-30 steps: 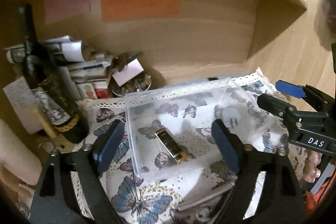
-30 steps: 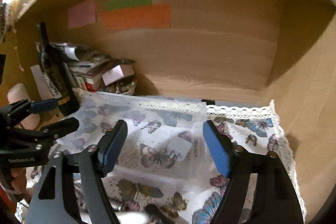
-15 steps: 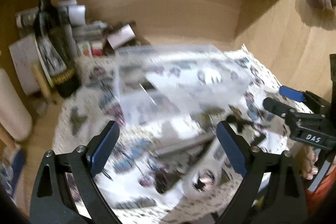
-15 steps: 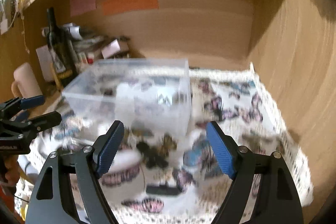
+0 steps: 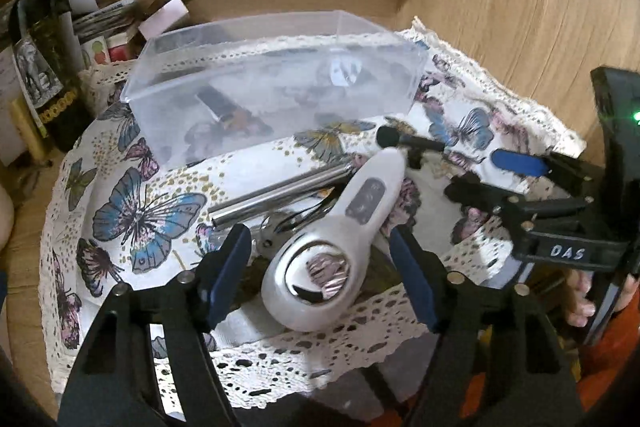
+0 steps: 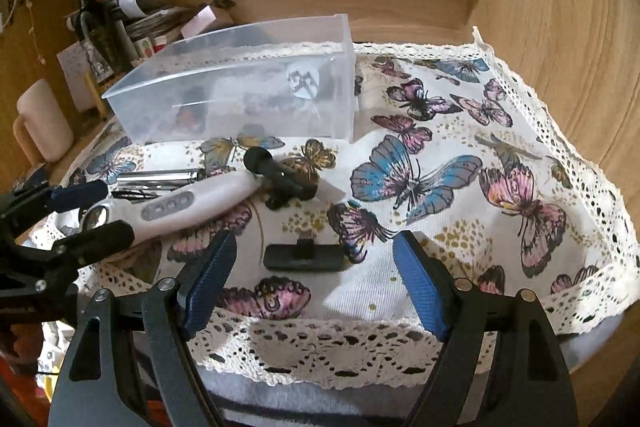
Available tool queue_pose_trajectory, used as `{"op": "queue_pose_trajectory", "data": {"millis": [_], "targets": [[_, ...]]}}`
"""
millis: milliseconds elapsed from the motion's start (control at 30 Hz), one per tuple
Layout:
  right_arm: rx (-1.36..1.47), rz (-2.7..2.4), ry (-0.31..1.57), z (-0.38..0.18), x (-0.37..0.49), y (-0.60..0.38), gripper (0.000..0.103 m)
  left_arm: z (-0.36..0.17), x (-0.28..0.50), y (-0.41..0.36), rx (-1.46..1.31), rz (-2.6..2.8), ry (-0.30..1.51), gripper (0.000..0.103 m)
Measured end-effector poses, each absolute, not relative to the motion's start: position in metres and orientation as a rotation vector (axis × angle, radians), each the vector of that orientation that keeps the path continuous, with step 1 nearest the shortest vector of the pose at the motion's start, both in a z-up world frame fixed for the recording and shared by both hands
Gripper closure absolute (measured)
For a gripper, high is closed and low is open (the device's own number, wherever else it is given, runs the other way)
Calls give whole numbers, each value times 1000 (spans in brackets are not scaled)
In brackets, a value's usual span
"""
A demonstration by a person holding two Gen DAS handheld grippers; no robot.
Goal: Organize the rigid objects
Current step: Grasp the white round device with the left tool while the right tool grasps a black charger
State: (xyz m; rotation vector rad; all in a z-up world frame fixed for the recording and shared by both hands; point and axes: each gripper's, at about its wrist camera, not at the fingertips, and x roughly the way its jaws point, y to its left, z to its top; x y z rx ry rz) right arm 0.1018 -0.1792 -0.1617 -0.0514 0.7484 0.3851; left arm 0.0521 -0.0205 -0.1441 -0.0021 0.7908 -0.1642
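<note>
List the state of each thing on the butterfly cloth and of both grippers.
Clear plastic bin: upright, lidless, small items inside.
White handheld device: lying flat between the left gripper's fingers, not gripped.
Metal tube: lying flat.
Black clip: lying flat.
Left gripper: open.
Right gripper: open.

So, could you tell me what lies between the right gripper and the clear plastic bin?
In the right wrist view, a flat black adapter lies just ahead of the right gripper; farther on, a small black microphone lies before the clear plastic bin.
</note>
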Motion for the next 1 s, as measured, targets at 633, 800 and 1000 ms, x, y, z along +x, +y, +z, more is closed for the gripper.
{"op": "queue_pose_trajectory", "data": {"millis": [633, 800, 1000], "targets": [[-93, 341, 723, -166, 101, -177, 61, -149, 59, -26, 20, -198, 783, 60], [-75, 344, 687, -154, 99, -180, 61, -127, 59, -21, -12, -213, 733, 61], [-49, 365, 626, -133, 99, -184, 61, -97, 64, -14, -45, -223, 686, 62]]}}
